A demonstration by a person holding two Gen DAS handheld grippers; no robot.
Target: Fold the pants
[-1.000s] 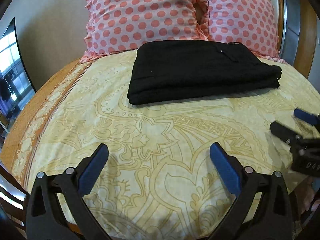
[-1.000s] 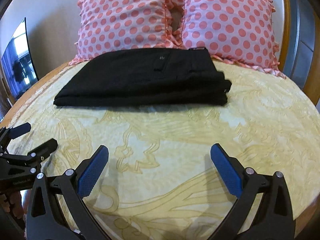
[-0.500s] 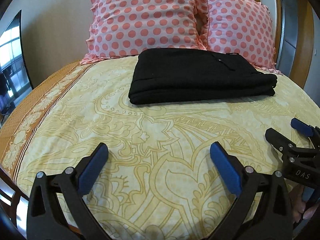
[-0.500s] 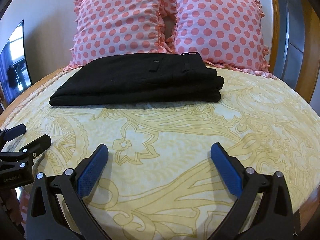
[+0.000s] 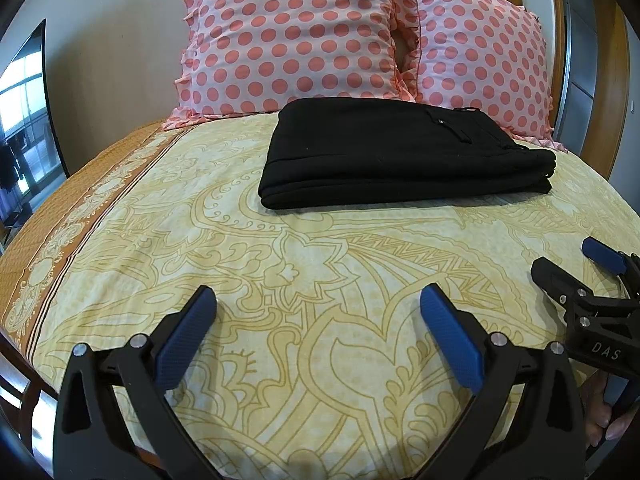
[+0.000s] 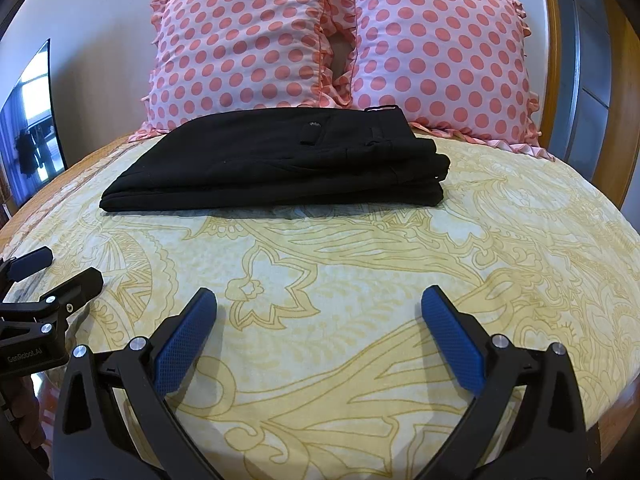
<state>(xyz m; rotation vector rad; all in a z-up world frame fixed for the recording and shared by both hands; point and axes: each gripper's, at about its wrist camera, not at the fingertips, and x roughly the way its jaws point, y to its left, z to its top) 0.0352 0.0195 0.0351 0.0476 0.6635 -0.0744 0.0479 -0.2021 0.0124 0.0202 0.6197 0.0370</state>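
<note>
Covering the bed [image 5: 168, 216] is a yellow patterned sheet, two polka-dot pillows [image 6: 248, 44] propped at its head. Just before them lie the black pants [image 5: 396, 152], already folded into a flat, layered stack, so the folding looks complete. Both the left tool [image 5: 318, 322] and right tool [image 6: 320, 322] are spread wide, empty, well apart from the pants.

place: home bedroom | cues: bed with patterned yellow sheet [image 5: 320, 272]; polka-dot pillows [image 5: 288, 36]; wall TV [image 5: 24, 120]
</note>
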